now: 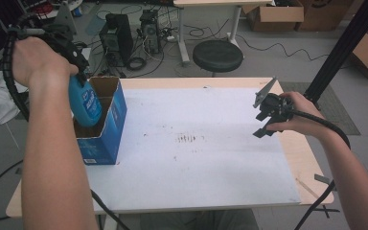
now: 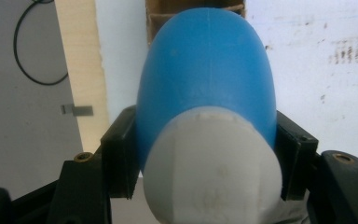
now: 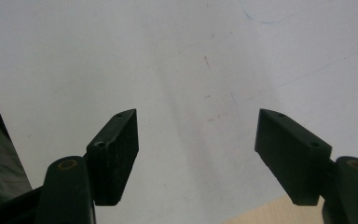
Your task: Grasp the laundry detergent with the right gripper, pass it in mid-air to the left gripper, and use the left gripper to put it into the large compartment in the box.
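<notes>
Two grippers are at work, and only mine on the left is loaded. The left gripper (image 1: 79, 72) has its jaws clamped on the neck end of a blue plastic bottle (image 1: 87, 106), just below its white cap (image 2: 212, 168). The bottle hangs body-down, partly inside the open top of the blue cardboard box (image 1: 106, 129) standing at the left edge of the white table surface (image 1: 196, 158).

I judge the step to be either lowering the bottle into the box or drawing it out; I cannot tell which. Either way I would keep the bottle vertical and centred in the opening, clear of the brown inner walls and the raised flap, and move slowly so the box does not tip or slide. The rounded body could swing, so a firm squeeze matters.

In the left gripper view both pads (image 2: 121, 154) press against the bottle's flanks, closed about as far as the bottle allows.

The right gripper (image 1: 268, 117) waits over the table's right side, its jaws spread wide with nothing between them and only bare white surface beyond.
</notes>
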### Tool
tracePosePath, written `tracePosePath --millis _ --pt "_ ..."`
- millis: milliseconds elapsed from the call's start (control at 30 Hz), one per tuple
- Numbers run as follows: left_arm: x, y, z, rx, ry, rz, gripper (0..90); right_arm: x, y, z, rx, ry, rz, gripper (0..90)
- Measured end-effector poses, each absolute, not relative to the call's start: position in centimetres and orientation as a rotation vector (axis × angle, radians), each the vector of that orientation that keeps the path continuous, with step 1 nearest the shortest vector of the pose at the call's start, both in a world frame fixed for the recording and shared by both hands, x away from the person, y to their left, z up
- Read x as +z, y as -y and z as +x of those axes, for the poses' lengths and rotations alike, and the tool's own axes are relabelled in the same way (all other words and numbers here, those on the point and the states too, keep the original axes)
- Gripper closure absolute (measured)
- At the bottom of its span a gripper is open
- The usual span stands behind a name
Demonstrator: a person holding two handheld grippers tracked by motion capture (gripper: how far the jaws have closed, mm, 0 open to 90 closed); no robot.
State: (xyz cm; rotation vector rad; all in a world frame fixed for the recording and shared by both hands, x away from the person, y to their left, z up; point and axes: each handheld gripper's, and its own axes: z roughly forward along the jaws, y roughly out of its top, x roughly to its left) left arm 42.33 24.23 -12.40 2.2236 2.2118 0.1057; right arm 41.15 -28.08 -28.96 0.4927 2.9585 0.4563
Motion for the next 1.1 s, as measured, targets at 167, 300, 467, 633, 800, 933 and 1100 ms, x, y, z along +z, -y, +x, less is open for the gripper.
tracePosePath --millis 167,300,467,633,800,933,1100 --pt "-14.4 -24.4 42.8 0.071 -2.218 2.237 38.4 -28.9 28.4 41.1 0.456 -2.954 0.502 30.5" --pt "-15.9 -24.4 43.1 0.053 -2.219 2.251 38.4 -28.9 28.5 41.1 0.457 -2.952 0.506 30.5" --pt "-18.0 -24.5 43.4 0.013 -2.218 2.261 38.4 -28.9 28.7 41.1 0.463 -2.947 0.513 30.5" --pt "-20.3 -24.7 43.5 -0.023 -2.216 2.271 38.4 -28.9 28.7 41.1 0.467 -2.947 0.513 30.5" --pt "-22.3 -24.8 43.6 -0.062 -2.225 2.276 38.4 -29.0 28.7 41.1 0.466 -2.949 0.519 30.5" --pt "-23.6 -24.9 43.7 -0.081 -2.225 2.281 38.4 -29.1 28.6 41.0 0.464 -2.949 0.522 30.6" --pt "-24.9 -24.8 43.8 -0.099 -2.227 2.288 38.4 -29.2 28.6 41.0 0.462 -2.953 0.521 30.6"
